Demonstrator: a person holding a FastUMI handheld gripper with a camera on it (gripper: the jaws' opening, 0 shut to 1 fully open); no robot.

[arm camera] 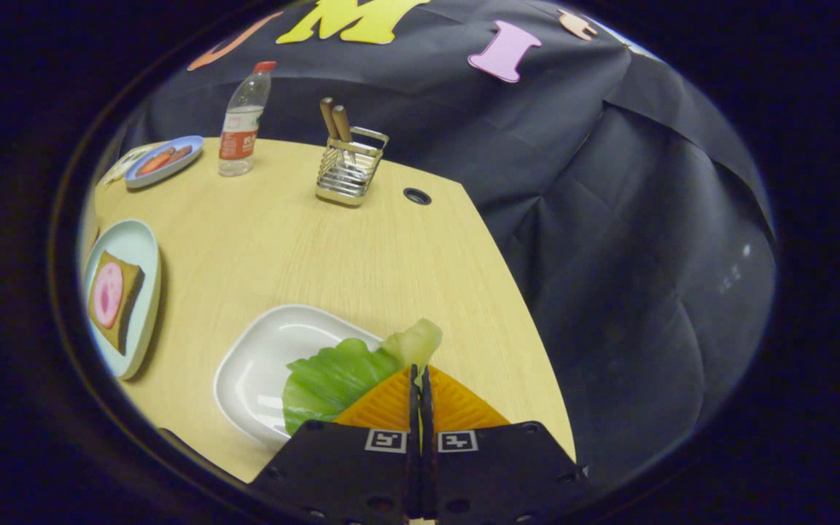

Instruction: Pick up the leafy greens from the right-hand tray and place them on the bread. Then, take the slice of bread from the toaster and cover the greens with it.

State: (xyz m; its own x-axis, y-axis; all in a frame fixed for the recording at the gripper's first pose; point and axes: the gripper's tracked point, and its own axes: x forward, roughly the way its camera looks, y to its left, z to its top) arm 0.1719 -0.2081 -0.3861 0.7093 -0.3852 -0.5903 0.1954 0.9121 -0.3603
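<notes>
- The tongs [420, 375] are clenched on the green leafy lettuce piece [332, 379], both fingers pressed together with hardly a gap, pinching the leaf near its pale yellowish stem end.
- The lettuce spreads out to the left of the fingers, over the right part of a white rounded-rectangle tray [259, 364]; whether the leaf touches the tray or hangs just above it cannot be told.
- The white tray sits on the light wooden desk [362, 255], near the desk's near edge and not far from its right edge.
- Well to the left of that tray, by the desk's left edge, lies a pale blue-green oval plate [144, 248] carrying a brown slice of toasted bread [125, 306] with a round pink slice of ham [108, 294] on top.
- At the far left corner of the desk rests a small blue-rimmed plate [190, 146] with reddish-brown food pieces [161, 159] on it.
- Just beside that plate stands a clear plastic water bottle with a red cap and red label [243, 120], upright.
- Further along the far edge stands a silver wire holder [351, 171] with two wooden handles [336, 120] sticking up out of it.
- Near the holder, a small round black cable hole [417, 195] is set into the desk top.
- Behind the desk and beyond its right edge hangs the black cloth wall [609, 219].
</notes>
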